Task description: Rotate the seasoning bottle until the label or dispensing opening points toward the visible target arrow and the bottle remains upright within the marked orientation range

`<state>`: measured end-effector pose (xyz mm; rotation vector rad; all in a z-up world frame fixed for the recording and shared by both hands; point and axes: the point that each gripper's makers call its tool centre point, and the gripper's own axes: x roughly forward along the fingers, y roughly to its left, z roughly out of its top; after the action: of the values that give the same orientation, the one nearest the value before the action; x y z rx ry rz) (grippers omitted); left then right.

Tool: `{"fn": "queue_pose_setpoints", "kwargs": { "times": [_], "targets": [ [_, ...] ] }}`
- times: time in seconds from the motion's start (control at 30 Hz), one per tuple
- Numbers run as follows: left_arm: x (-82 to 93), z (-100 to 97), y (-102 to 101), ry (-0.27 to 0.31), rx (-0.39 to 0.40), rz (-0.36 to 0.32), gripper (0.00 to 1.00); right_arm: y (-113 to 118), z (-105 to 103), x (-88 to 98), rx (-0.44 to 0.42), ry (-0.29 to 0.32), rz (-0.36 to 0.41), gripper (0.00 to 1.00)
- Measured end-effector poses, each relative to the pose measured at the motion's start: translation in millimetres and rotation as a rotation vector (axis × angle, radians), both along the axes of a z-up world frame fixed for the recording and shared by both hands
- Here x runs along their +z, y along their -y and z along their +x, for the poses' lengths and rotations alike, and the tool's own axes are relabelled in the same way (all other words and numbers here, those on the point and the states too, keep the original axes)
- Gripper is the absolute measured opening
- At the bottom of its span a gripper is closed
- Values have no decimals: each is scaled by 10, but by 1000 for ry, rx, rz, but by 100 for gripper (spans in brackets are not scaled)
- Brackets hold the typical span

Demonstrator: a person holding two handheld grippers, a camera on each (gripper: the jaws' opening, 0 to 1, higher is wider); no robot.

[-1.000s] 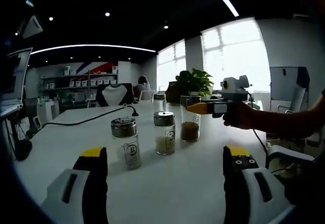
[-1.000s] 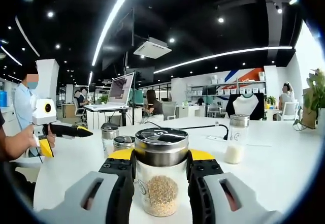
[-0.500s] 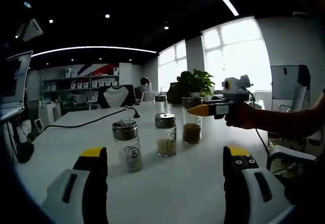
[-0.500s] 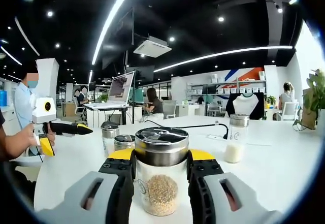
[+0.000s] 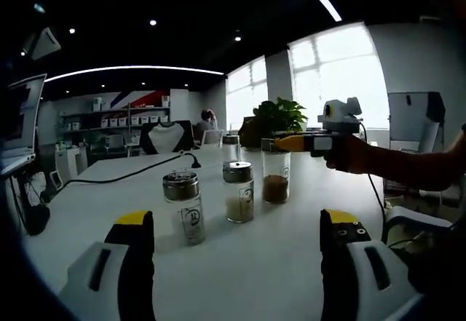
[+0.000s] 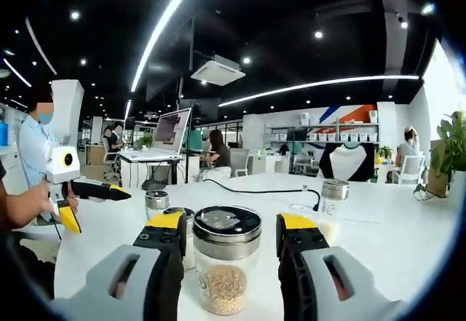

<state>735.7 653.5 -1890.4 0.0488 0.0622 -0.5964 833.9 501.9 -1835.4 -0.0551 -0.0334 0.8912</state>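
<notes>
White table (image 5: 255, 263) carries four glass seasoning bottles; the right gripper (image 6: 229, 226), grey with yellow-tipped fingers, brackets the steel-lidded bottle of brown seasoning (image 6: 226, 259), fingers just apart from the lid, no grip evident; bottle upright; left gripper (image 5: 237, 223) wide open, holding nothing, well short of the clear near bottle (image 5: 183, 206); no target arrow discernible, so alignment cannot be judged; rotation possibly finished, unconfirmed.

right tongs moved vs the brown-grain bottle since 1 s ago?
Yes. The right tongs rose and opened: their tips now stand above the brown-grain bottle lid, gaps either side, where they clamped it before.
</notes>
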Motion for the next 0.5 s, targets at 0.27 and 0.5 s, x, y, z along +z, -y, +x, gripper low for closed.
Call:
{"fn": "queue_pose_setpoints", "kwargs": {
  "times": [0.27, 0.5],
  "targets": [
    [-14, -1, 15, -4, -2, 2, 100, -43, -2, -132, -17, 10, -116, 47],
    [-26, 13, -3, -5, 0, 5, 100, -78, 34, -157, 7, -16, -98, 37]
  ]
}}
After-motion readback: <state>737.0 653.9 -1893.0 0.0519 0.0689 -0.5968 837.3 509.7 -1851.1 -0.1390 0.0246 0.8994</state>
